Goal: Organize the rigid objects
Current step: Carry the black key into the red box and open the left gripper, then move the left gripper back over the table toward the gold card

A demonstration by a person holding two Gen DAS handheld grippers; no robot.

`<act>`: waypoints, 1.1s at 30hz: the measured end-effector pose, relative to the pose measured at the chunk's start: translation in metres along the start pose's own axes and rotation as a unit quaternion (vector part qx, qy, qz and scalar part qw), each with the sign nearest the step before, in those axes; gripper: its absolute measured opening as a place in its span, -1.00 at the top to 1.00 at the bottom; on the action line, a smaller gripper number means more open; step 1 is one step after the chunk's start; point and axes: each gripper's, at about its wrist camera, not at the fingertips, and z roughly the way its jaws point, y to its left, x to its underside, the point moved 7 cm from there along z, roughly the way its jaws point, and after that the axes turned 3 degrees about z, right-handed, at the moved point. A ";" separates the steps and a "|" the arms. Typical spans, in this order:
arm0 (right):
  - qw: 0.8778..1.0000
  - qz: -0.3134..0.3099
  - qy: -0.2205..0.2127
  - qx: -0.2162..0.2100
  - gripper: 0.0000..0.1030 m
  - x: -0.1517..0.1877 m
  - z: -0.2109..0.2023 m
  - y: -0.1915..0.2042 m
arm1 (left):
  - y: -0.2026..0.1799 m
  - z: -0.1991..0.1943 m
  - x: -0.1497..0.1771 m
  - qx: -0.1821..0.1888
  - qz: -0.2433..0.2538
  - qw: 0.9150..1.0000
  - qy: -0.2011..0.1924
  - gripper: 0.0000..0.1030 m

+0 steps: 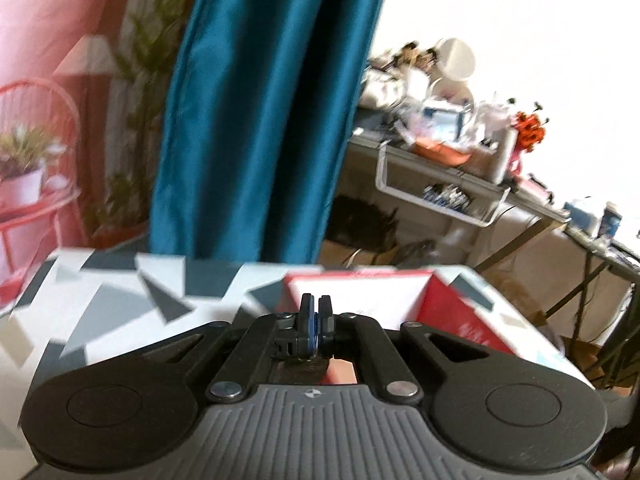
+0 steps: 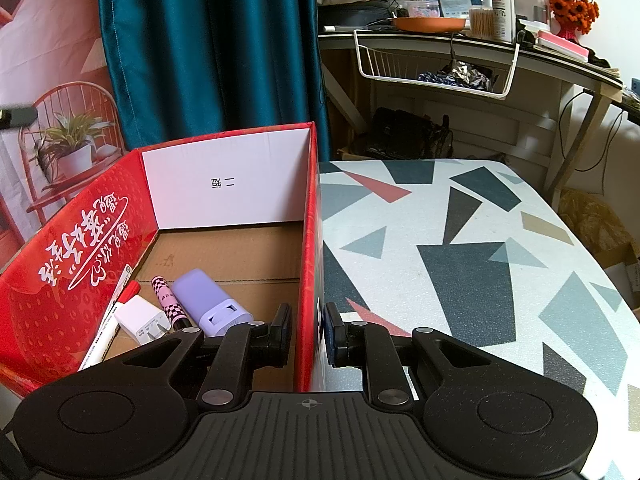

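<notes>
A red cardboard box (image 2: pixel 80 264) stands open on the patterned table (image 2: pixel 460 248). Inside lie a lilac case (image 2: pixel 208 300), a white charger plug (image 2: pixel 140 318), a pink checkered tube (image 2: pixel 168 300) and a red-capped marker (image 2: pixel 116 312). My right gripper (image 2: pixel 308 330) straddles the box's right wall, one finger inside and one outside, pressed close against the cardboard. In the blurred left wrist view, my left gripper (image 1: pixel 316 320) is shut with nothing visible between its fingers. It hovers over the table just in front of the red box (image 1: pixel 448 312).
A teal curtain (image 2: pixel 208 48) hangs behind the table. Beyond the far edge stands a cluttered desk (image 2: pixel 440 36) with a white wire basket (image 2: pixel 436 64) under it. A dark bag (image 2: pixel 412 136) and cartons sit on the floor at the right.
</notes>
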 end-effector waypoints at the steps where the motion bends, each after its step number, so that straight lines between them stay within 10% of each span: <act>1: 1.000 0.000 0.000 0.000 0.67 0.000 0.000 0.000 | -0.006 0.000 -0.005 0.008 0.004 1.000 -0.005 0.95; 11: 1.000 0.000 0.000 -0.001 0.67 0.000 0.000 0.000 | -0.058 0.017 -0.004 0.073 0.059 0.995 0.016 0.95; 29: 1.000 0.000 0.006 0.000 0.67 0.000 0.000 0.001 | -0.045 0.053 0.043 0.056 0.100 0.987 0.115 0.93; 33: 1.000 0.000 0.008 0.000 0.67 -0.001 0.001 0.000 | -0.037 0.044 0.035 0.049 0.088 0.990 0.102 0.40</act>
